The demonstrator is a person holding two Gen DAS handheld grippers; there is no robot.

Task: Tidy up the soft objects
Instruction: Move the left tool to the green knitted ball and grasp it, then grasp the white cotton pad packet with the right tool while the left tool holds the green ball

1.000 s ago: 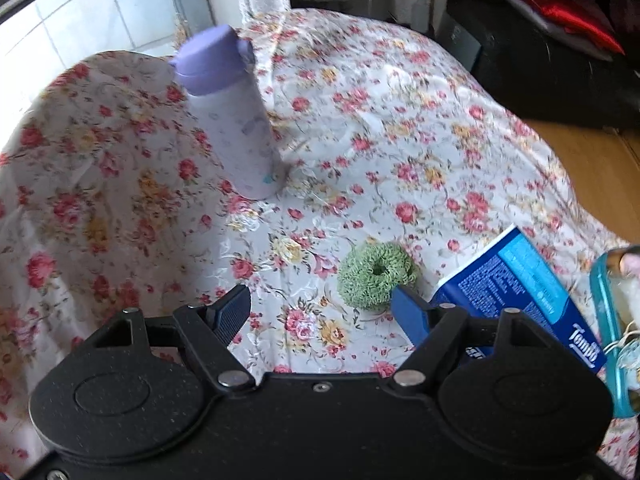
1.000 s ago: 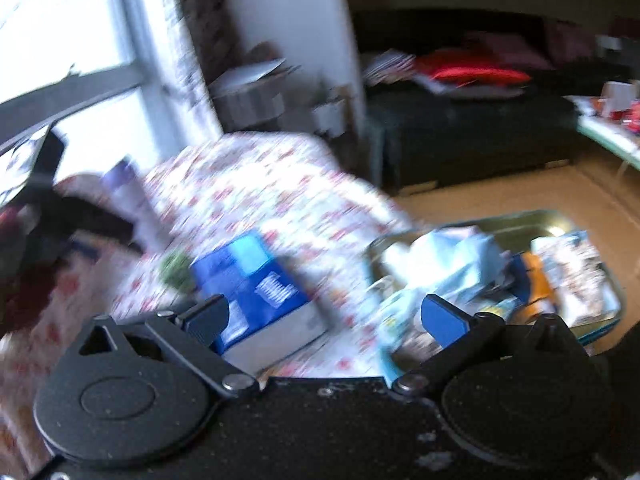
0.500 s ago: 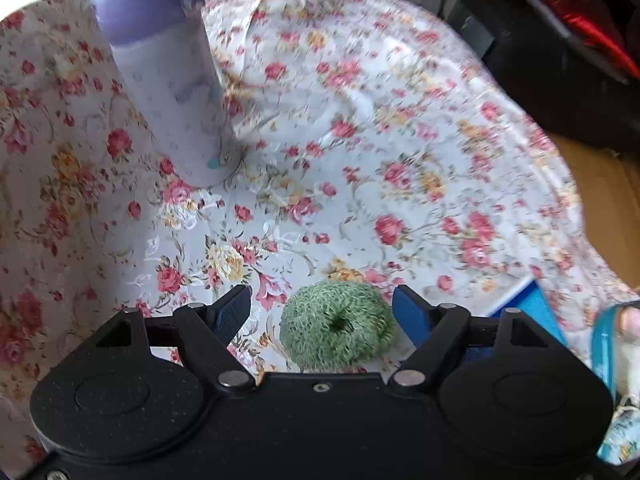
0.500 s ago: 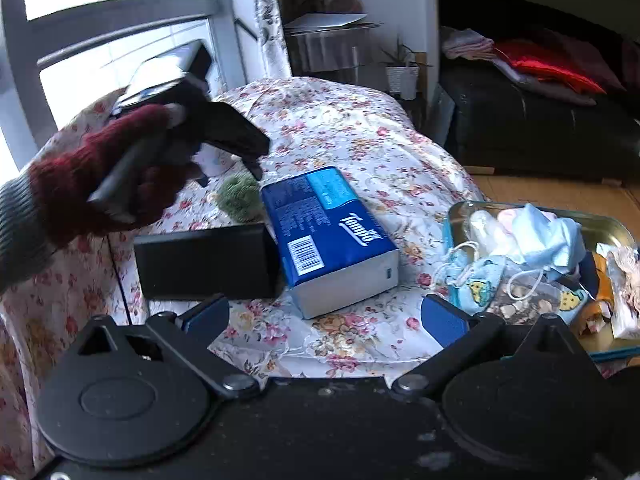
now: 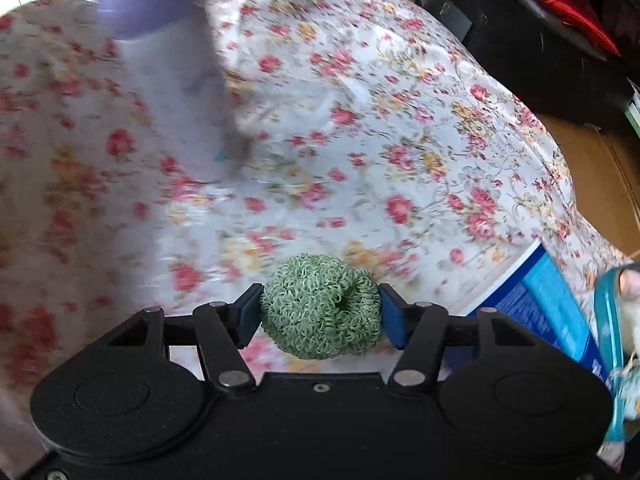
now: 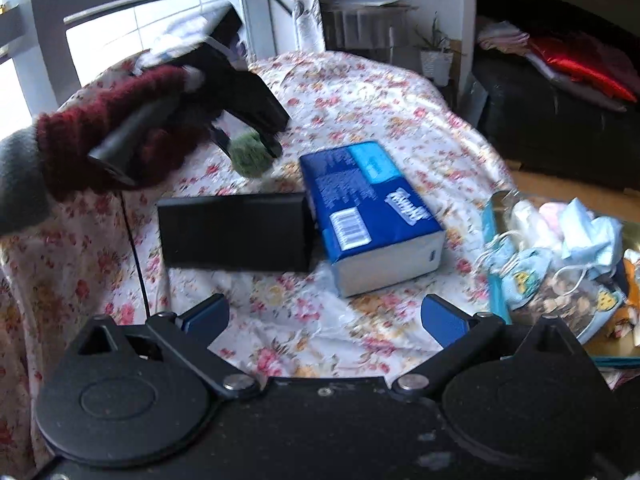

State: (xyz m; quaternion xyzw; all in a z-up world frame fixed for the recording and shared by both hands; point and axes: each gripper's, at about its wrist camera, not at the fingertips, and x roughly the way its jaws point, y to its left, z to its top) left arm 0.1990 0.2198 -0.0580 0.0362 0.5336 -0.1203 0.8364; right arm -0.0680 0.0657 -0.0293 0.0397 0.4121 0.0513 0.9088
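A green looped scrunchie [image 5: 320, 306] sits between the blue pads of my left gripper [image 5: 322, 313], low over the floral tablecloth [image 5: 400, 120]. The jaws are closing, and both pads touch the scrunchie's sides. In the right wrist view the same scrunchie [image 6: 250, 156] shows at the tip of the left gripper, which a hand in a dark red glove [image 6: 112, 132] holds. My right gripper [image 6: 324, 320] stands open over bare cloth, with nothing between its fingers, just in front of the blue tissue pack [image 6: 372, 208].
A black box [image 6: 236, 232] lies left of the tissue pack. A teal-rimmed tin tray [image 6: 494, 264] at the right holds face masks and other soft items. A purple bottle [image 5: 168, 72] stands behind the scrunchie. The table drops off to a wooden floor at the right.
My left gripper came down and forward over the scrunchie, and its jaws narrowed until the pads met it. The right gripper swung left and steadied facing the tissue pack.
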